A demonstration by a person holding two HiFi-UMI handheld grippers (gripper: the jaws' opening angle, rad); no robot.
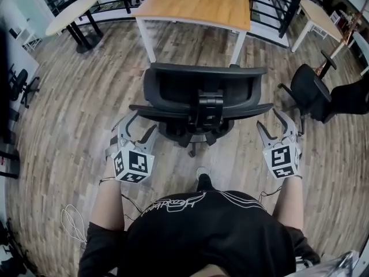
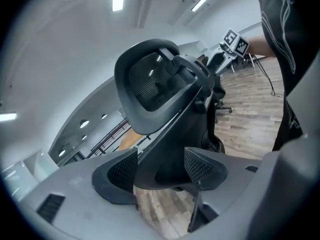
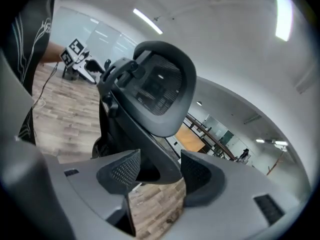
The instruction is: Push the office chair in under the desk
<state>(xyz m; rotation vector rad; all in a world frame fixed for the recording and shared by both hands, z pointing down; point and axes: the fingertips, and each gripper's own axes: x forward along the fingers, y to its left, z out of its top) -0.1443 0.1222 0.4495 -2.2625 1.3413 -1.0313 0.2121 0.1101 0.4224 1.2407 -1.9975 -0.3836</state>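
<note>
While both grippers are held out on either side of the chair's back, neither is closed on anything.

Left gripper (image 1: 142,126): its fingers (image 2: 119,170) are spread wide and released. In the left gripper view the left edge of the office chair (image 1: 204,85) backrest runs through the gap between them. No pad is seen pressing on it.

Right gripper (image 1: 271,121): its fingers (image 3: 199,173) are likewise spread wide and released. The backrest's right edge shows in the gap between them, and no contact can be confirmed.

In the head view the left fingertips lie just beside the backrest's left corner and the right fingertips just beside its right corner. The chair therefore sits between the two pairs of fingers, with its back toward the person. Each marker cube (image 1: 132,165) sits behind its fingers, on the person's side.

The desk (image 1: 196,4), a wooden top on white legs, stands beyond the fingertips, past the chair. The backrest stands short of the desk's near edge. How far the seat reaches toward the desk is hidden by the backrest.

The chair stands on the wood floor (image 1: 75,114). A second black chair (image 1: 311,91) stands outward of the right fingers, apart from them. A round table (image 1: 72,13) stands well beyond and outward of the left fingers. A black railing (image 1: 271,7) runs behind the desk.
</note>
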